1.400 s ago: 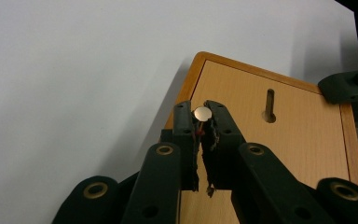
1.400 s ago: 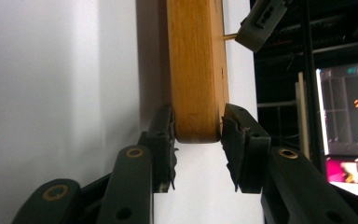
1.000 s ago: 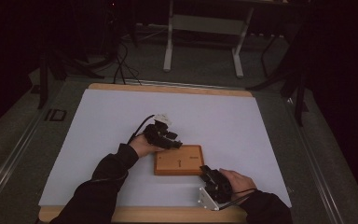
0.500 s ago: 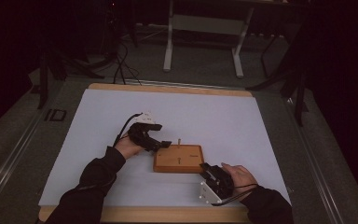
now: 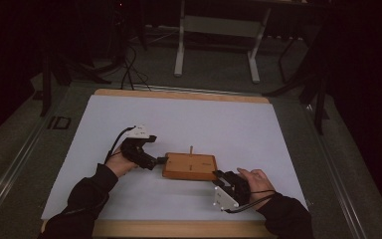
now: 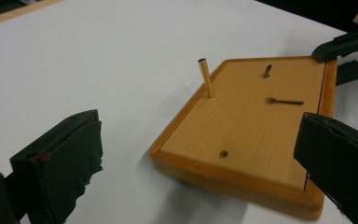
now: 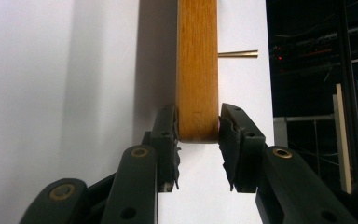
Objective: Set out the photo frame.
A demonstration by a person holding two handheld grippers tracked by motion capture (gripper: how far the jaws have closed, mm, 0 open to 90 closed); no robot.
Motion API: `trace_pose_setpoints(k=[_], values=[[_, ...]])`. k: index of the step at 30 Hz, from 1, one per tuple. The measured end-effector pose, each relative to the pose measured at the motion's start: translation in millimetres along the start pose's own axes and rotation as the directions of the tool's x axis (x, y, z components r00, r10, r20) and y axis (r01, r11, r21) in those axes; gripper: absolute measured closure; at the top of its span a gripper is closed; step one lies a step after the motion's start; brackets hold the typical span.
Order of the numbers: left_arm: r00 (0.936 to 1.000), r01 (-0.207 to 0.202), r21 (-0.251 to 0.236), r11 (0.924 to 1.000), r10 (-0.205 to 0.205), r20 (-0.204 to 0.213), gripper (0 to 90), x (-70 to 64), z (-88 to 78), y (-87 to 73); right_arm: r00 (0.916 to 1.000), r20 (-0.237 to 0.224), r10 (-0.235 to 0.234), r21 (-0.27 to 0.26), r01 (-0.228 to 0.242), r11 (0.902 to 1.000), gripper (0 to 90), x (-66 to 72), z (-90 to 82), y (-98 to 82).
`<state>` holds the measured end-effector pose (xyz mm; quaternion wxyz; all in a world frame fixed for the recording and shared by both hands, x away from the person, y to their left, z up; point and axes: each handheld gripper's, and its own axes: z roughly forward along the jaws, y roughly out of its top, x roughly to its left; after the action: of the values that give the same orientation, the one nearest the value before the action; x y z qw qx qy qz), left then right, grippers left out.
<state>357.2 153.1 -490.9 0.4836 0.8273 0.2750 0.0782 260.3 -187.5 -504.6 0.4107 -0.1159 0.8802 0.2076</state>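
Right claw (image 5: 225, 175) clamps the wooden board (image 5: 190, 166) near the surface's (image 5: 229, 124) front edge; left claw (image 5: 158, 161), jaws just opened and empty, sits beside it. Next we likely regrip the board's left end.

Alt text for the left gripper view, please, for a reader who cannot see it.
A flat wooden board lies on a white table, with a thin brass tube standing upright near its far left edge. The left tool frames it with its black jaws wide apart, holding nothing; the other tool clamps the board's far corner.
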Motion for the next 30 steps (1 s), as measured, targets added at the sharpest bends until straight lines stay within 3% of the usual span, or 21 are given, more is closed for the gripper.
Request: trace_pose_setpoints(k=[4, 11, 21, 25, 26, 28, 29, 30], values=[[0.9997, -0.005, 0.0, 1.0, 0.005, -0.023, 1.6, -1.3, -8.8, -8.4, 0.9992, -0.036, 0.016, -0.011, -0.017, 0.9998, 68.5, -11.2, -0.4, -1.3], [0.9997, -0.012, 0.003, 0.9999, 0.012, -0.021, 1.6, -11.9, -15.4, -18.4, 0.9958, -0.079, 0.046, -0.013, -0.047, 0.9988, 68.8, -25.9, -0.3, -1.9], [0.9998, -0.004, 0.002, 1.0, 0.004, -0.018, 1.6, -24.2, -14.3, -35.3, 0.9847, -0.144, 0.099, -0.023, -0.103, 0.9944, 69.2, -48.3, 1.7, -5.0], [0.9998, 0.0, 0.009, 1.0, 0.0, -0.022, 1.6, -23.9, -13.7, -39.7, 0.9755, -0.178, 0.13, -0.028, -0.137, 0.9902, 69.1, -58.5, 3.7, -7.8], [0.9998, 0.001, 0.005, 1.0, -0.001, -0.018, 1.6, -23.3, -13.6, -40.8, 0.9673, -0.207, 0.147, -0.023, -0.155, 0.9877, 69.2, -66.5, 5.6, -8.4], [0.9998, 0.007, 0.009, 0.9999, -0.007, -0.018, 1.6, -22.2, -13.5, -41.6, 0.9647, -0.213, 0.155, -0.022, -0.163, 0.9864, 69.2, -69.1, 6.3, -8.5], [0.9997, 0.008, 0.007, 0.9999, -0.008, -0.021, 1.6, -21.9, -13.6, -42.0, 0.9604, -0.227, 0.162, -0.021, -0.171, 0.9851, 69.2, -73.1, 7.3, -9.4], [0.9997, 0.012, 0.006, 0.9999, -0.011, -0.02, 1.6, -21.6, -13.6, -42.3, 0.9495, -0.252, 0.187, -0.021, -0.199, 0.9798, 69.3, -82.2, 9.9, -11.9]])
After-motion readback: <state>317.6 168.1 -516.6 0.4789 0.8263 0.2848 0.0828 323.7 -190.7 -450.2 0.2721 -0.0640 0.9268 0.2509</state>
